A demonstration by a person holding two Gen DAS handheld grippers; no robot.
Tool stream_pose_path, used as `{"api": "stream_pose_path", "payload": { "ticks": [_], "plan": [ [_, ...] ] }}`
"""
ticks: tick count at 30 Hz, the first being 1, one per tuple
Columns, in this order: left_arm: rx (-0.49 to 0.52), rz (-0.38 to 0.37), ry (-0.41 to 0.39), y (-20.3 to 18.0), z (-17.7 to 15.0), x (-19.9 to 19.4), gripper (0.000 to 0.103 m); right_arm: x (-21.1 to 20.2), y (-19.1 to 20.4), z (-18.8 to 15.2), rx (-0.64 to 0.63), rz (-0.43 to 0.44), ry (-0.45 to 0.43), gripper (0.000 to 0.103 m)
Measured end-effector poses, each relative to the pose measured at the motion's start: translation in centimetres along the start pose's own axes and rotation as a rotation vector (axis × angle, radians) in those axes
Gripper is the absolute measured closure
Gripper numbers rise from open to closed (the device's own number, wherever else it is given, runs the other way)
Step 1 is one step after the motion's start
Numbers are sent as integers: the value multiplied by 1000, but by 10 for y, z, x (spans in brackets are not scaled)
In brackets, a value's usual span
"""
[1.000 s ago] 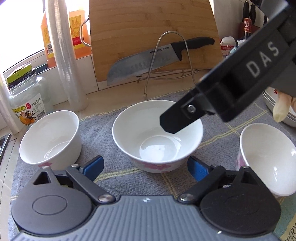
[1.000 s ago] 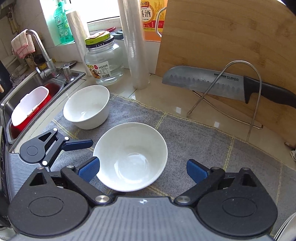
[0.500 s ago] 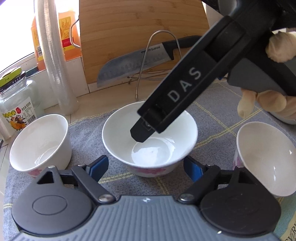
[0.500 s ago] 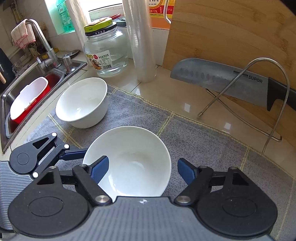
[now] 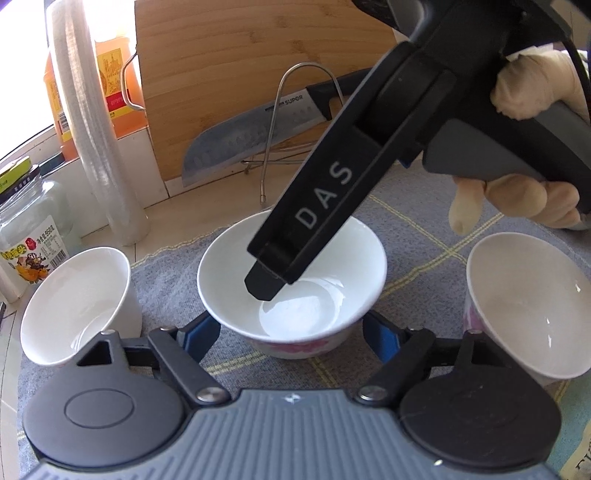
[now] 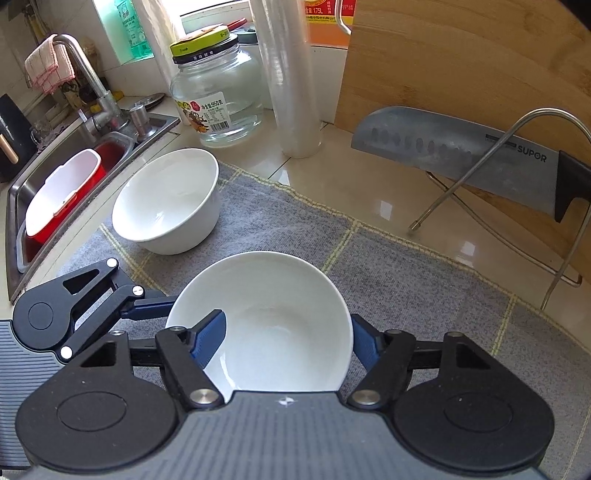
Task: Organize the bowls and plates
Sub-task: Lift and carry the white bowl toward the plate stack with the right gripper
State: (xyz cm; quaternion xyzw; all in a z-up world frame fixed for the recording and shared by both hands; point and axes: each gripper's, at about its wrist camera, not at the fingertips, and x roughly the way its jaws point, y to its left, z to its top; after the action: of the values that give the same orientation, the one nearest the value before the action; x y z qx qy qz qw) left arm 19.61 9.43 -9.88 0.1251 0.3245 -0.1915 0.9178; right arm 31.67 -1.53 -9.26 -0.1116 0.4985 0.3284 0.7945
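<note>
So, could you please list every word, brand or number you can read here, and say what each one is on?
"DAS": right gripper, along its side.
"SUPOR": knife blade.
"175L": orange bottle label, as far as it reads.
"950": jar label; its remaining print is too small to read.
Green bottle: characters too blurred to read.

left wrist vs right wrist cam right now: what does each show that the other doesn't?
Left wrist only: a third bowl at the right edge, and the person's hand on the right hand-held gripper's body.

Right wrist only: the sink with faucet, a red-and-white container in it, and a green bottle.

Both: the middle bowl with both hand-held grippers around it, the left bowl, grey mat, knife, cutting board and glass jar.
</note>
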Motion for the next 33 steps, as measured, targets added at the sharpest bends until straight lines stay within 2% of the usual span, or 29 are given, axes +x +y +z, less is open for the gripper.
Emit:
{"api": "stream_pose_path", "payload": {
  "ticks": [10, 33],
  "plan": [
    [19, -12, -3, 3, 2, -3, 19, 1, -2, 0, 12, 4, -2, 31],
    [9, -23, -4, 5, 7, -15, 19, -9, 8, -2, -10, -6, -13, 30]
  ]
}}
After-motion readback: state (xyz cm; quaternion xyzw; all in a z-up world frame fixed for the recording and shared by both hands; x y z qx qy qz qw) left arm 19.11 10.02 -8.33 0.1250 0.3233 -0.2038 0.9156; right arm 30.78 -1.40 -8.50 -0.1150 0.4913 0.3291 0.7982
